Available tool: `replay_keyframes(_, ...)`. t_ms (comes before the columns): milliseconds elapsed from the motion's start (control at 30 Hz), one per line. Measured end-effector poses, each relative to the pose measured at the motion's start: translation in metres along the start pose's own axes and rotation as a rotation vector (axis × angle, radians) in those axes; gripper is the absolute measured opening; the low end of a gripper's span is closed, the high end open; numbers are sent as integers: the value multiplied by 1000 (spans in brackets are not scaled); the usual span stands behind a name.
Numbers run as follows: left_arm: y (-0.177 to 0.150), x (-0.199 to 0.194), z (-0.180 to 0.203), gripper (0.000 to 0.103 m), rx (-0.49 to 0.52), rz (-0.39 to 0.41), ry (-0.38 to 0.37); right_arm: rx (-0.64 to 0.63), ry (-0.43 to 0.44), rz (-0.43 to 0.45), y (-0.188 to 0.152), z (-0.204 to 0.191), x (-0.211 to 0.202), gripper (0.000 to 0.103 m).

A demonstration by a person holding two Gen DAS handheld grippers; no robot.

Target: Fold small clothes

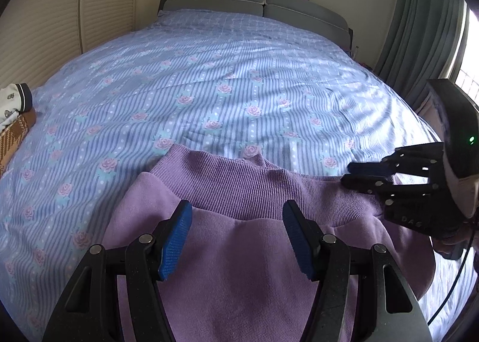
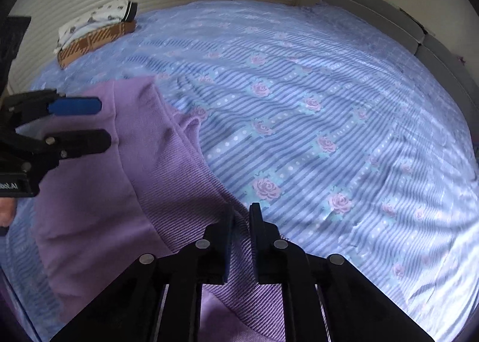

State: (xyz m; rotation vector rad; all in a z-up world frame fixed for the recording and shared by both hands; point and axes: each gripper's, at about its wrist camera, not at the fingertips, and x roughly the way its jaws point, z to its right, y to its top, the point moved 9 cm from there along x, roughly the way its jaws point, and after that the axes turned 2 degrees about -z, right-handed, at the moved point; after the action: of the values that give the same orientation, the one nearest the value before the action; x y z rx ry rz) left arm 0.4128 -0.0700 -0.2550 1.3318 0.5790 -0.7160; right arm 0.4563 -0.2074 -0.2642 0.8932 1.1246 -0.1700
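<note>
Purple sweatshirt [image 1: 239,252] lies on the striped floral bedsheet [image 1: 209,87], lower centre of the left wrist view, ribbed hem band [image 1: 245,189] across mid-frame. Left gripper [image 1: 236,237] hovers over the fleece just below the band, jaws wide, holding nothing. Right gripper [image 2: 242,222], bottom centre of the right wrist view, jaws narrow and pinching the ribbed band at its right end; looks like a real grip, though the contact point is partly hidden by the fingers.

Step in hand, my read: get both hem corners held before lifting for a fold. To do it well: slide the left gripper to the band's left corner at lower left of the left wrist view, bite the rib rather than the fleece, catch both layers, and keep the band taut between grippers so the fold line stays straight.

Folded stack [image 2: 95,30] sits in the upper left of the right wrist view, well apart from the sweatshirt.
</note>
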Motion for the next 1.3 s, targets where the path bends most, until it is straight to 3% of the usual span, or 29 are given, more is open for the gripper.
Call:
replay_keyframes(67, -1, -2, -2, 62, 2, 1, 3, 68, -19, 38, -3, 2, -14, 27)
replay_keyframes(200, -6, -2, -8, 62, 5, -3, 4, 157, -8, 58, -23, -1, -31, 27)
replay_keyframes(400, -18, 17, -16, 63, 24, -35, 41, 309, 18, -9, -55, 13, -10, 28)
replay_keyframes(600, -14, -7, -18, 62, 50, -1, 51, 388, -86, 33, -54, 9, -39, 29)
replay_keyframes(633, -14, -14, -18, 63, 55, 4, 47, 409, -114, 54, -58, 6, -52, 32)
replay_keyframes(700, -16, -28, -20, 63, 67, 9, 43, 476, -174, 112, -68, 1, -83, 51)
replay_keyframes(800, -24, -50, -22, 63, 70, 8, 31, 624, -234, 214, -93, -11, -130, 71)
replay_keyframes(900, -37, -67, -22, 63, 76, -7, 29, 782, -274, 262, -124, -27, -160, 73)
replay_keyframes(1200, -63, -87, -17, 63, 126, 29, 17, 1147, -84, 330, -194, -52, -145, 69)
replay_keyframes(1300, -65, -83, -23, 63, 130, 37, 40, 1119, -90, 332, -194, -44, -135, 68)
